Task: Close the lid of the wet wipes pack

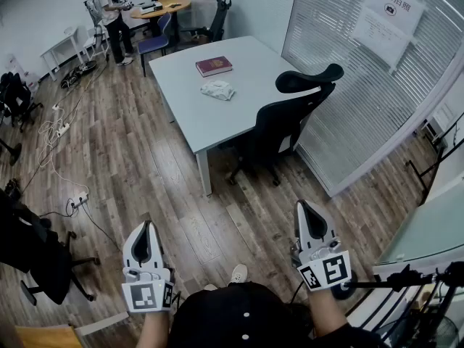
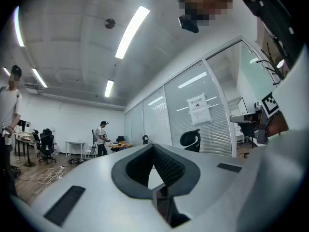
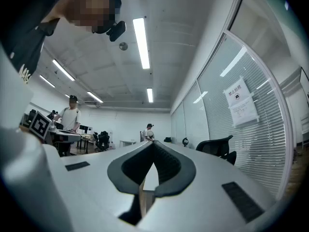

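Observation:
A white wet wipes pack point(image 1: 217, 89) lies on the grey table point(image 1: 239, 114) far ahead of me; whether its lid is up is too small to tell. My left gripper point(image 1: 149, 224) is held low by my body, jaws together with nothing between them. My right gripper point(image 1: 302, 204) is held the same way, shut and empty. Both are well short of the table. In the left gripper view the left gripper point(image 2: 153, 146) points level across the room, and in the right gripper view the right gripper point(image 3: 153, 143) points slightly upward.
A red book point(image 1: 214, 66) lies beyond the pack. A black office chair point(image 1: 290, 122) stands at the table's right side, by a glass wall with blinds point(image 1: 362, 85). Cables point(image 1: 58, 129) trail over the wooden floor at left. A person point(image 1: 112, 17) stands at the far desks.

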A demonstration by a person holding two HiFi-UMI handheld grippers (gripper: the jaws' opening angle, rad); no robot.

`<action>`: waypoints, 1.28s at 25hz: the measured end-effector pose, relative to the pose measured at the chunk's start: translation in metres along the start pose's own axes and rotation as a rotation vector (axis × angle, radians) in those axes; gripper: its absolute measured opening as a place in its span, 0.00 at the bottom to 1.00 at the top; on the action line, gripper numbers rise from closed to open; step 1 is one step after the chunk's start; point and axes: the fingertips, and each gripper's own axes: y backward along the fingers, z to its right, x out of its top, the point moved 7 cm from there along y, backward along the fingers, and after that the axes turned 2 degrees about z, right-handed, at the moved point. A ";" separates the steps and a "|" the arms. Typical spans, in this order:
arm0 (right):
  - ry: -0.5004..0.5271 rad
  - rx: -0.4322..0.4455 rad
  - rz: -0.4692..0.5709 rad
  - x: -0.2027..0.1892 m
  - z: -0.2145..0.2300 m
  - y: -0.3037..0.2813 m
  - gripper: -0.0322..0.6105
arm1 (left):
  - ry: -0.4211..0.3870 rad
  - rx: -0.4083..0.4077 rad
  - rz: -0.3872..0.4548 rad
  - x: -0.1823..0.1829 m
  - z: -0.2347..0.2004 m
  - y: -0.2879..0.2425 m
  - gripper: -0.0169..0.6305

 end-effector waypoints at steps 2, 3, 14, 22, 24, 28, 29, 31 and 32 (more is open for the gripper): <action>-0.001 0.001 0.004 0.001 0.000 0.000 0.09 | 0.002 -0.008 0.008 0.001 0.001 -0.001 0.05; -0.001 0.001 0.005 0.001 0.001 0.000 0.09 | 0.004 -0.012 0.011 0.001 0.002 -0.001 0.05; 0.008 0.004 0.015 0.001 -0.001 0.002 0.09 | -0.006 -0.026 0.005 0.001 0.007 -0.003 0.05; -0.004 0.017 0.033 0.002 0.001 -0.002 0.10 | -0.008 -0.026 0.000 0.002 0.011 -0.007 0.05; 0.002 0.012 0.033 0.001 0.003 -0.002 0.10 | -0.011 -0.028 -0.001 0.002 0.012 -0.008 0.05; -0.025 -0.007 0.041 0.000 0.011 -0.005 0.42 | -0.015 -0.023 -0.008 0.002 0.015 -0.010 0.05; -0.037 -0.017 0.042 0.000 0.014 -0.006 0.50 | -0.016 -0.021 -0.008 0.002 0.016 -0.011 0.05; -0.048 -0.032 0.041 -0.002 0.020 -0.008 0.50 | -0.018 -0.017 -0.011 0.001 0.018 -0.013 0.05; -0.050 -0.032 0.039 -0.003 0.023 -0.010 0.51 | -0.019 -0.016 -0.012 0.000 0.019 -0.015 0.05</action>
